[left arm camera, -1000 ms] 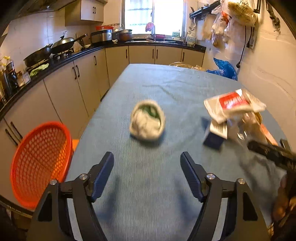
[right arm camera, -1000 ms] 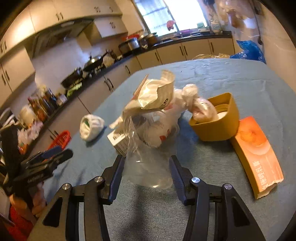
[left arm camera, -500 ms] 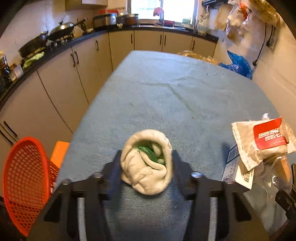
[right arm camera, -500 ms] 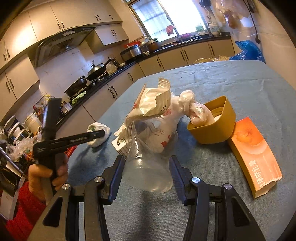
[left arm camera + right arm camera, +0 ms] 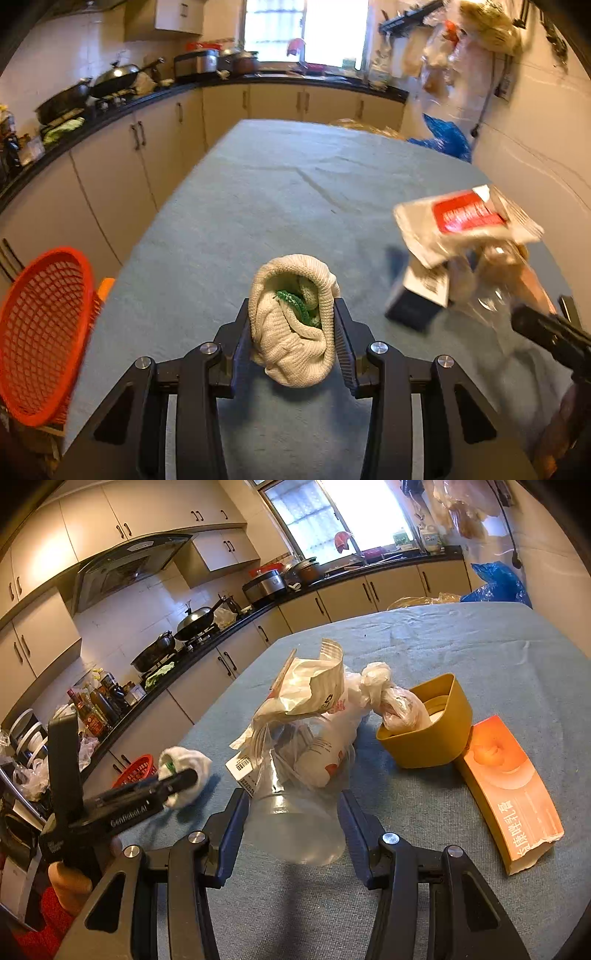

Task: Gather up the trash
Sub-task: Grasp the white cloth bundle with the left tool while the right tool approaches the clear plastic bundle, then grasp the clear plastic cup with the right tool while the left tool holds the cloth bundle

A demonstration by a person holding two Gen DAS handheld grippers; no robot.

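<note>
My left gripper (image 5: 293,332) is shut on a balled white cloth with green inside (image 5: 293,325) and holds it just above the blue-grey table (image 5: 277,192); it also shows in the right wrist view (image 5: 184,775). My right gripper (image 5: 291,823) is shut on a clear plastic bag (image 5: 295,819) stuffed with wrappers, a white packet (image 5: 306,686) and a barcoded box (image 5: 242,770). That bundle shows blurred in the left wrist view (image 5: 461,251).
A red mesh basket (image 5: 40,332) stands off the table's left edge. A mustard bowl with a tied plastic bag (image 5: 428,727) and an orange carton (image 5: 509,794) lie right of the bundle. Kitchen counters run along the left and back.
My left gripper moved up to the white cloth, closed on it and lifted it slightly. My right gripper kept hold of the clear bag.
</note>
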